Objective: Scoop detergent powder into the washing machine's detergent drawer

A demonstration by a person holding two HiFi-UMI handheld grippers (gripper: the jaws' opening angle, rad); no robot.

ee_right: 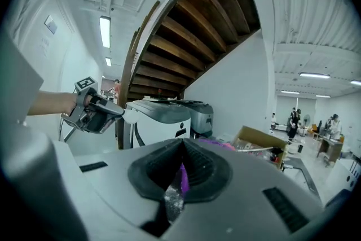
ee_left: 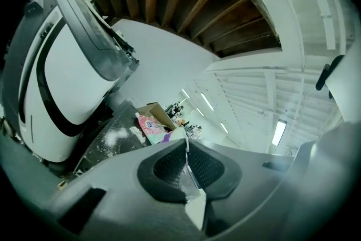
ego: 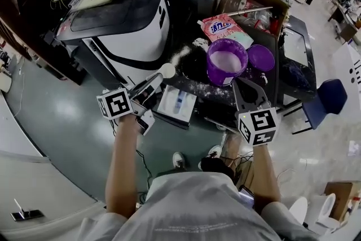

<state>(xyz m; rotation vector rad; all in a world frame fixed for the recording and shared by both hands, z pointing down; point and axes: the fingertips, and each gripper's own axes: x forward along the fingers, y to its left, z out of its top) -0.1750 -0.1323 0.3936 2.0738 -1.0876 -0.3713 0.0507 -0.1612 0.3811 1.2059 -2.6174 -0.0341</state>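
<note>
Dark tabletop [ego: 268, 83] dusted with spilled powder. Left gripper [ego: 153, 83] jaws clamp the scoop [ego: 167, 70] — handle straight ahead, washing machine [ego: 124, 25] left of the bowl. Right gripper [ego: 243, 84] jaws pinch the purple tub [ego: 227, 62] rim, nearer them. Drawer not identifiable.

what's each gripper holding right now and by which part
The left gripper is clamped on the white scoop by its handle, with the bowl sticking out ahead. The right gripper pinches the purple tub at its near rim.
</note>
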